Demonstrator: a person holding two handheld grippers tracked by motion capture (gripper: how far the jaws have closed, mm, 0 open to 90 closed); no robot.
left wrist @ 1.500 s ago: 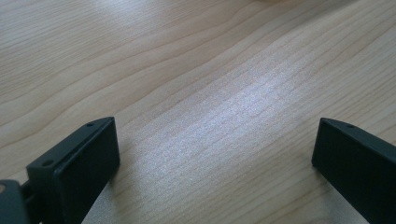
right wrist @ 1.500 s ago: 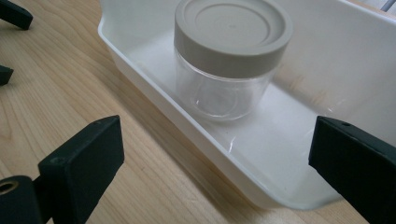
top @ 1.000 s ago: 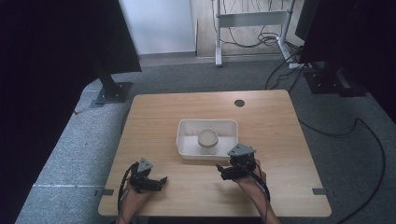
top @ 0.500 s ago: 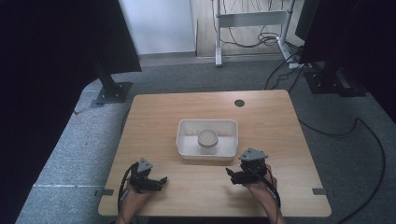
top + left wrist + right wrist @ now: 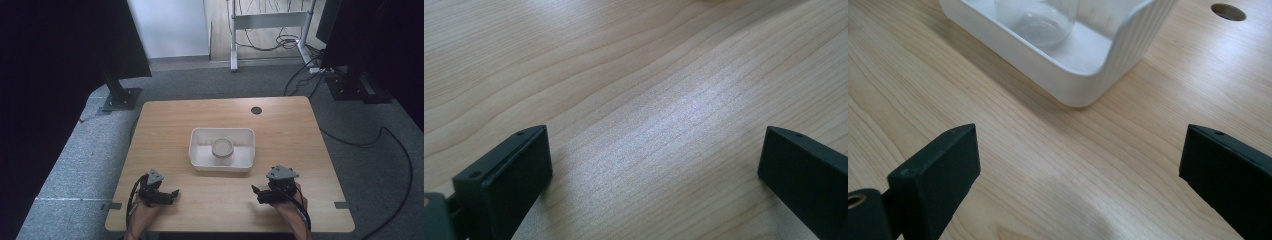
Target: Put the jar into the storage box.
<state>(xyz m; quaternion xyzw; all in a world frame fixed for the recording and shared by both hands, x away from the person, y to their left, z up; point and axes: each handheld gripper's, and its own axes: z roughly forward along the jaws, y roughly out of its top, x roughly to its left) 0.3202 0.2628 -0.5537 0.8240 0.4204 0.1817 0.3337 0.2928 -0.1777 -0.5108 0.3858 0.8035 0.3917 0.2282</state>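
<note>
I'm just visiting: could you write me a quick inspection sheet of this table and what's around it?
Surface: wooden table, round hole near the far edge.
Job's things: white tray mid-table; clear glass jar upright inside.
Clutter: nothing seen.
Grippers: left gripper and right gripper near the front edge, both open, both empty.
Cables: black cables on the floor at right.
Surroundings: grey carpet, black stands, metal frame behind.

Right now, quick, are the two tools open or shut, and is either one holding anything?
Left tool: open, empty, over the light wooden table.
Right tool: open, empty, near the white rectangular plastic tray.
</note>
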